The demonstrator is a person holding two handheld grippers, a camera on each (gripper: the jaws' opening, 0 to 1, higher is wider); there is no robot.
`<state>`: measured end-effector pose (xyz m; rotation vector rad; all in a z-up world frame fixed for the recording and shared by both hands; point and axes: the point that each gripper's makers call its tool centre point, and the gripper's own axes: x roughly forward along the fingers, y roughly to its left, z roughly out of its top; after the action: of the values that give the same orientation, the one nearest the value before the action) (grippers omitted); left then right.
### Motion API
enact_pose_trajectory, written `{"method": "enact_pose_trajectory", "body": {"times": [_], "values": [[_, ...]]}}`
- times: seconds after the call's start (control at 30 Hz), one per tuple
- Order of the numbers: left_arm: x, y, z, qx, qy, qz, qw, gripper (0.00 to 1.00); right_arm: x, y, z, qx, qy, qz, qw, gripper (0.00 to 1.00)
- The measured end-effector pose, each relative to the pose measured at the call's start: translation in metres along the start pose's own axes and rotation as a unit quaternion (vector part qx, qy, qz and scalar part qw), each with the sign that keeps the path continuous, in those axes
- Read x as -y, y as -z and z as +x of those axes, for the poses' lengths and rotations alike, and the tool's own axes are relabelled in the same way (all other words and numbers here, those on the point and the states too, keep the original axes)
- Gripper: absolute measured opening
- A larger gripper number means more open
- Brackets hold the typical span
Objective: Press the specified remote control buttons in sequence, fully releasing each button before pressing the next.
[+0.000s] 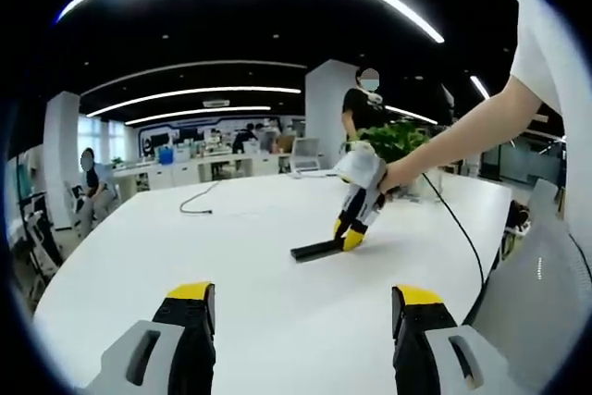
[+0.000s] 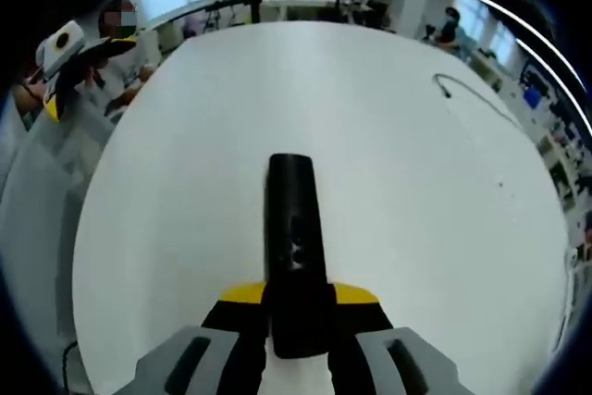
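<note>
A black remote control (image 2: pixel 294 238) lies flat on the white table (image 2: pixel 416 228), its length pointing away from me. My right gripper (image 2: pixel 301 307) is shut on its near end, one yellow-tipped jaw against each side. In the left gripper view the same remote control (image 1: pixel 319 250) lies mid-table, with the right gripper (image 1: pixel 351 233) tilted down onto its right end and a person's hand holding it. My left gripper (image 1: pixel 305 307) stands open over the near table with nothing between its jaws. In the right gripper view the left gripper (image 2: pixel 57 62) is at the far left.
A thin loose cable (image 1: pixel 196 203) lies on the far part of the table; it shows again as cable (image 2: pixel 462 90). A black cord (image 1: pixel 458 228) trails from the right gripper toward the table's right edge. A potted plant (image 1: pixel 398 141) and people at office desks are behind.
</note>
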<state>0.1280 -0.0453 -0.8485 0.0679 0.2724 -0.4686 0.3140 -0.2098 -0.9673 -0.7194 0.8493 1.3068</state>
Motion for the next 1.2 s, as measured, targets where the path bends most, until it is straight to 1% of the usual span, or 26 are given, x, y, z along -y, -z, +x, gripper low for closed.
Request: {"method": "enact_pose_trajectory", "body": {"times": [0.03,0.13,0.2,0.23,0.27,0.33,0.37,0.4,0.43,0.47,0.5,0.57,0.6,0.67,0.7,0.73,0.77,0.8,0.83,0.87,0.9,0.93,0.97,1.07,1.17,1.2], "values": [[0.001,0.000,0.000,-0.001,0.001,0.000,1.0000,0.81,-0.002,-0.001,-0.001,0.014,-0.003,0.018,0.9997,0.24],[0.001,0.001,0.001,-0.002,0.003,-0.001,1.0000,0.81,-0.003,-0.003,-0.002,0.050,-0.004,0.050,0.9975,0.28],[0.000,0.001,0.001,-0.002,0.003,-0.004,1.0000,0.81,-0.008,-0.007,-0.004,0.090,-0.010,0.091,0.9917,0.32],[0.000,0.001,0.001,-0.001,0.003,-0.006,1.0000,0.81,-0.008,-0.008,-0.005,0.103,-0.003,0.105,0.9892,0.35],[0.000,0.001,0.000,-0.001,0.002,-0.006,1.0000,0.81,-0.008,-0.007,-0.006,0.107,0.000,0.110,0.9882,0.37],[0.000,0.001,0.000,-0.001,0.001,-0.011,0.9999,0.81,-0.007,-0.007,-0.008,0.132,0.011,0.141,0.9811,0.44],[0.000,0.001,0.000,-0.001,0.001,-0.013,0.9999,0.81,-0.012,-0.011,-0.009,0.142,0.014,0.157,0.9773,0.48],[-0.001,0.001,0.000,-0.001,0.001,-0.014,0.9999,0.81,-0.012,-0.013,-0.011,0.160,0.021,0.178,0.9707,0.52],[-0.001,0.001,0.000,0.000,0.001,-0.014,0.9999,0.81,-0.012,-0.013,-0.012,0.166,0.024,0.183,0.9688,0.58],[-0.001,0.001,0.000,0.001,0.001,-0.015,0.9999,0.81,-0.010,-0.016,-0.015,0.187,0.033,0.195,0.9621,0.61],[-0.001,0.001,-0.001,0.001,0.001,-0.016,0.9999,0.81,-0.008,-0.018,-0.018,0.201,0.041,0.208,0.9565,0.65],[-0.001,0.001,-0.001,0.001,0.000,-0.017,0.9999,0.81,0.002,-0.021,-0.025,0.237,0.069,0.236,0.9399,0.72],[-0.001,0.001,-0.001,0.000,0.000,-0.018,0.9998,0.81,0.008,-0.023,-0.032,0.259,0.087,0.253,0.9281,0.78],[-0.001,0.001,-0.001,0.000,0.001,-0.022,0.9998,0.82,0.014,-0.027,-0.044,0.289,0.111,0.271,0.9115,0.87],[-0.001,0.002,-0.001,0.000,0.001,-0.023,0.9997,0.82,0.015,-0.029,-0.053,0.308,0.126,0.272,0.9030,0.95],[-0.001,0.001,-0.002,0.000,0.001,-0.023,0.9997,0.82,0.014,-0.030,-0.061,0.316,0.141,0.265,0.8999,0.99],[-0.002,0.001,-0.002,0.002,0.000,-0.023,0.9997,0.82,0.010,-0.027,-0.062,0.307,0.140,0.263,0.9037,0.98],[-0.002,0.000,-0.003,0.005,-0.001,-0.021,0.9998,0.82,0.009,-0.026,-0.069,0.311,0.158,0.251,0.9030,0.99],[-0.002,-0.001,-0.003,0.006,-0.002,-0.022,0.9997,0.82,0.005,-0.026,-0.075,0.317,0.170,0.244,0.9007,0.99],[-0.003,-0.001,-0.003,0.007,-0.002,-0.023,0.9997,0.82,0.002,-0.024,-0.078,0.318,0.176,0.251,0.8972,0.99],[-0.003,-0.002,-0.003,0.009,-0.002,-0.023,0.9997,0.82,-0.003,-0.024,-0.085,0.330,0.180,0.254,0.8911,0.99],[-0.003,-0.002,-0.003,0.010,-0.003,-0.024,0.9997,0.83,-0.007,-0.023,-0.088,0.334,0.182,0.258,0.8881,0.99],[-0.003,-0.003,-0.004,0.013,-0.003,-0.024,0.9996,0.83,-0.009,-0.019,-0.093,0.341,0.187,0.265,0.8822,0.99],[-0.004,-0.004,-0.004,0.016,-0.004,-0.023,0.9996,0.83,-0.021,-0.015,-0.101,0.351,0.197,0.273,0.8737,0.99],[-0.003,-0.005,-0.004,0.018,-0.004,-0.025,0.9995,0.84,-0.039,-0.009,-0.111,0.357,0.207,0.276,0.8680,0.99],[-0.003,-0.005,-0.004,0.018,-0.003,-0.027,0.9995,0.85,-0.043,-0.007,-0.112,0.356,0.210,0.276,0.8678,0.99]]}}
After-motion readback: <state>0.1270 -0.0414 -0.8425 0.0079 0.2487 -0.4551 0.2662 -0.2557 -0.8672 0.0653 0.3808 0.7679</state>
